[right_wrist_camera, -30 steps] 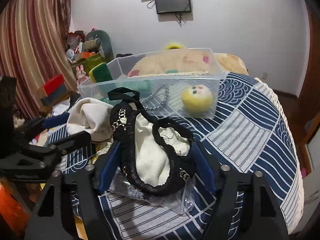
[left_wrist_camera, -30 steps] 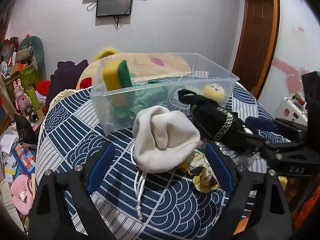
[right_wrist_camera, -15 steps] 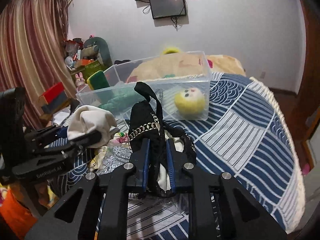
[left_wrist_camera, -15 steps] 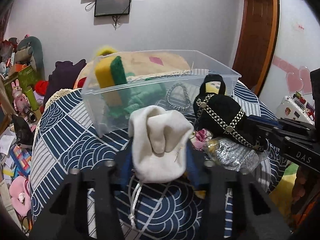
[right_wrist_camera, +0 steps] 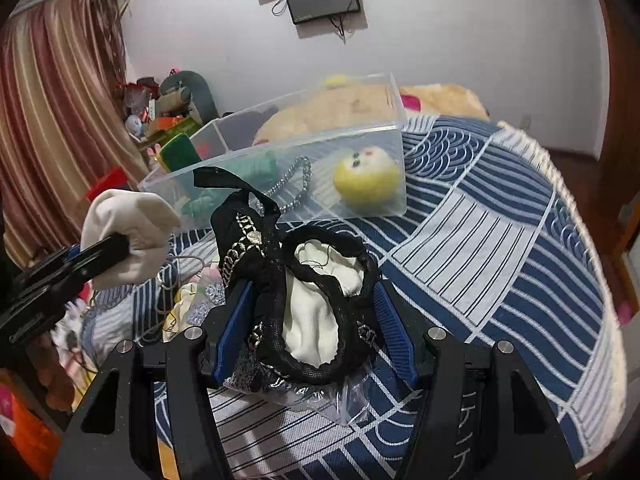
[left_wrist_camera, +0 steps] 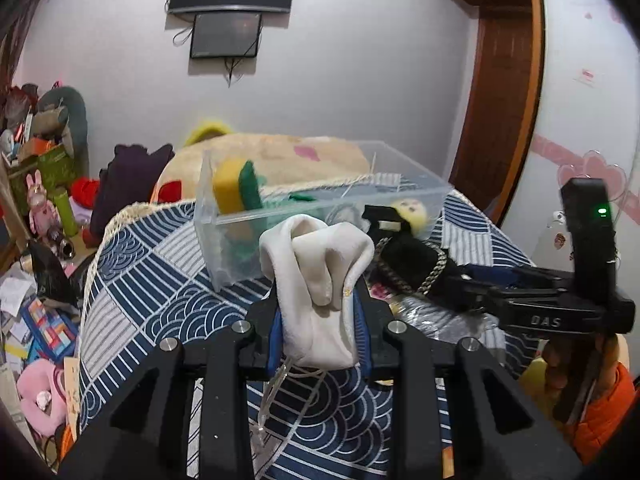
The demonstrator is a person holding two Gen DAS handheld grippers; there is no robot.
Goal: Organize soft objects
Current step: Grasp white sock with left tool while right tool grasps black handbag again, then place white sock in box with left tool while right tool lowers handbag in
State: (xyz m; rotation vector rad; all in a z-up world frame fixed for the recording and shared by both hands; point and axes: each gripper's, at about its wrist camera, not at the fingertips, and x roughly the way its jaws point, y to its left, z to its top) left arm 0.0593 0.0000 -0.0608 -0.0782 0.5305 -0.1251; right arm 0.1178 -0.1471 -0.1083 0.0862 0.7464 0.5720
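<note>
Your left gripper (left_wrist_camera: pixel 316 320) is closed tight on a cream drawstring pouch (left_wrist_camera: pixel 316 276), which it holds up above the blue patterned table (left_wrist_camera: pixel 160 280), just in front of the clear plastic bin (left_wrist_camera: pixel 320 204). Your right gripper (right_wrist_camera: pixel 316 320) stands wide open, its blue pads on either side of a black chain-trimmed bag (right_wrist_camera: pixel 296 280) with a cream lining. The bag rests on crinkled plastic on the table, near the bin that holds a yellow plush ball (right_wrist_camera: pixel 368 180), a sponge (left_wrist_camera: pixel 236 188) and a chain.
</note>
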